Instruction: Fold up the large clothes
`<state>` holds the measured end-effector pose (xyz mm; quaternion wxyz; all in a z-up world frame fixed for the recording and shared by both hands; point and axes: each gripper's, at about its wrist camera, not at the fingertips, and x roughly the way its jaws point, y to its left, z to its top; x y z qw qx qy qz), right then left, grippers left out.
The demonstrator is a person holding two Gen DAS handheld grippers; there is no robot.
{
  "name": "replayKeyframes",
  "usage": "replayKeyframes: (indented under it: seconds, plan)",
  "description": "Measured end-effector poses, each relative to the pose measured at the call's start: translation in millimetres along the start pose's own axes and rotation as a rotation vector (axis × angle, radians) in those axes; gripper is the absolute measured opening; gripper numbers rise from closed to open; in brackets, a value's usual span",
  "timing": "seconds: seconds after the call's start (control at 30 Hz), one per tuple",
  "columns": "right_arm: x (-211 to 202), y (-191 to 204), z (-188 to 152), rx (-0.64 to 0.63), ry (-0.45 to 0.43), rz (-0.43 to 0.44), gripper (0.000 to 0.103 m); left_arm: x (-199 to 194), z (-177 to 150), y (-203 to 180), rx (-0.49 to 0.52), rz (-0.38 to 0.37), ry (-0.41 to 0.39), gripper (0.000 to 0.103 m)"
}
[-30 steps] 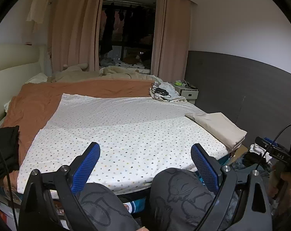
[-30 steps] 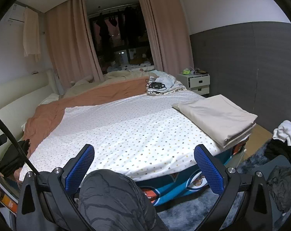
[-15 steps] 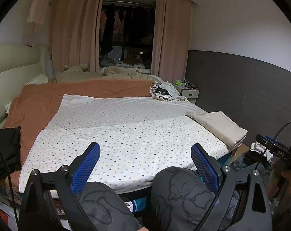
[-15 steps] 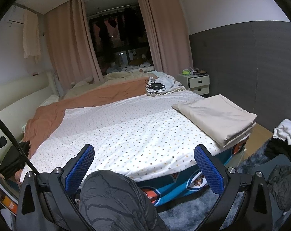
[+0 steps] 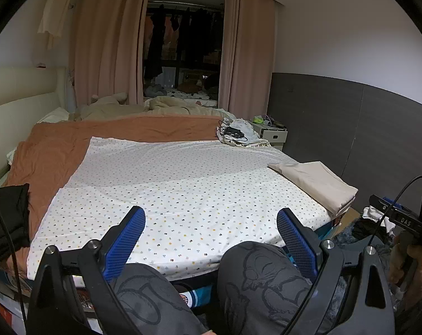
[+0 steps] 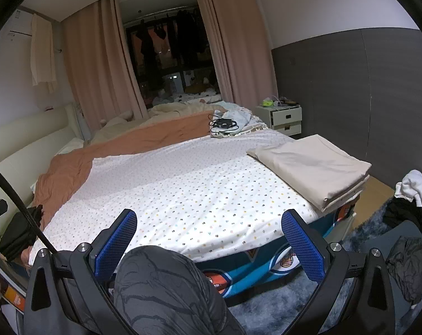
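Note:
A large white sheet with small coloured dots (image 5: 183,184) lies spread flat over the bed, its near part doubled over; it also shows in the right wrist view (image 6: 188,195). My left gripper (image 5: 211,240) is open and empty, held back from the bed's near edge above the person's grey patterned knees. My right gripper (image 6: 209,241) is open and empty too, also short of the bed edge. A folded beige cloth (image 6: 314,167) rests on the bed's right corner, and it also shows in the left wrist view (image 5: 317,181).
An orange blanket (image 5: 71,142) covers the far and left side of the bed. Black folded clothes (image 5: 7,220) sit at the left edge. Cables on a white cloth (image 5: 236,134) lie at the far right. A nightstand (image 6: 283,120) and floor clothes (image 6: 412,203) are at the right.
Both views have tilted up very slightly, so the bed sits a little lower in frame. The grippers stay open and the sheet has not moved.

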<state>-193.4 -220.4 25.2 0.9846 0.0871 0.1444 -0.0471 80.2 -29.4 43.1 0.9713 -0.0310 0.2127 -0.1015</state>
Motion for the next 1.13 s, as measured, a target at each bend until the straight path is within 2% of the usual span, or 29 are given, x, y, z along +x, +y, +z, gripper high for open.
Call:
replayKeyframes:
  seconds: [1.13]
  plan:
    - [6.4, 1.7, 4.0, -0.003, 0.019, 0.006, 0.103, 0.1, -0.6, 0.7, -0.008, 0.007, -0.003, 0.097]
